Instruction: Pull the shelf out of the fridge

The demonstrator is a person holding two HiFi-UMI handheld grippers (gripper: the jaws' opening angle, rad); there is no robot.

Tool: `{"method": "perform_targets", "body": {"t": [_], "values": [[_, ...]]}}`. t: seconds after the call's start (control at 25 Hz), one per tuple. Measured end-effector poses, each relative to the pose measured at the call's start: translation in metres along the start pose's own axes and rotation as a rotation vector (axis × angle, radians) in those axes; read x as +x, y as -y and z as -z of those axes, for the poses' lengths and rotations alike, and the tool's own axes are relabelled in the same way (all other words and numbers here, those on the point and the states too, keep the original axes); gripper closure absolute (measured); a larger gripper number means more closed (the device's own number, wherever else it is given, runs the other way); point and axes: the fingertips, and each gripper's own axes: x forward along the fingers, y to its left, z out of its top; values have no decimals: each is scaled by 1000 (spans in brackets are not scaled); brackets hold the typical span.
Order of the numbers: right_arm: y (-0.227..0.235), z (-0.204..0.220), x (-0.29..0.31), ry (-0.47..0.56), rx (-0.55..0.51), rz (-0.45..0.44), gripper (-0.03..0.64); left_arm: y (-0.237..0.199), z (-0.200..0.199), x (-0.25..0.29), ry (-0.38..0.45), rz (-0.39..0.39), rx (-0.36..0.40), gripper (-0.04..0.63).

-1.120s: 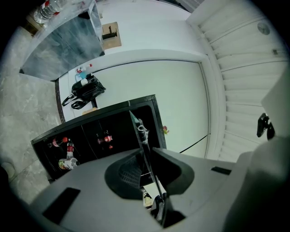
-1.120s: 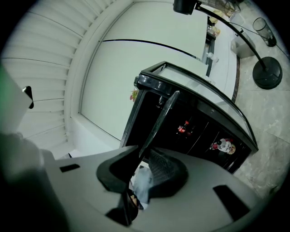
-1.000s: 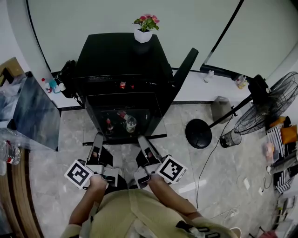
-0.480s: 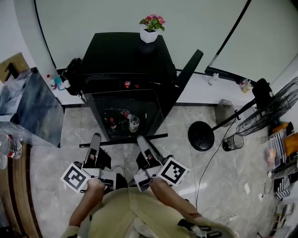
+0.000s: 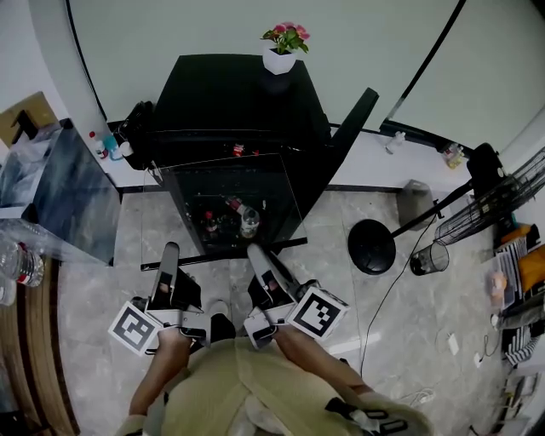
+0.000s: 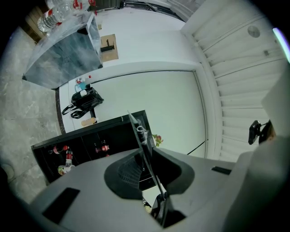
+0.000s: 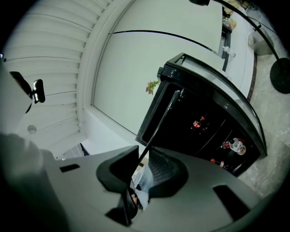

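Shelf [image 5: 223, 209] of thin, flat, clear glass

The wall [image 5: 213, 25] behind is pale, with a thin black line curving across it. A low white ledge [image 5: 375, 166] runs along its foot, and a black bag [image 5: 136, 128] sits at the ledge's left end. The floor [image 5: 341, 281] is grey marbled tile. On the right stands a black pedestal fan [image 5: 502, 192], its round base [image 5: 372, 247] near a grey bin [image 5: 415, 203]. At far left a water bottle [image 5: 19, 266] lies by a curved wooden edge [image 5: 34, 358]. The ceiling [image 6: 235, 54] overhead is white and slatted.
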Motion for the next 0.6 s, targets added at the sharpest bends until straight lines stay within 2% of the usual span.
{"method": "perform_targets", "body": {"t": [0.6], "values": [[5,5,3,-16,9,8,537,-5,-4,0,11,-9,-2,531]]}}
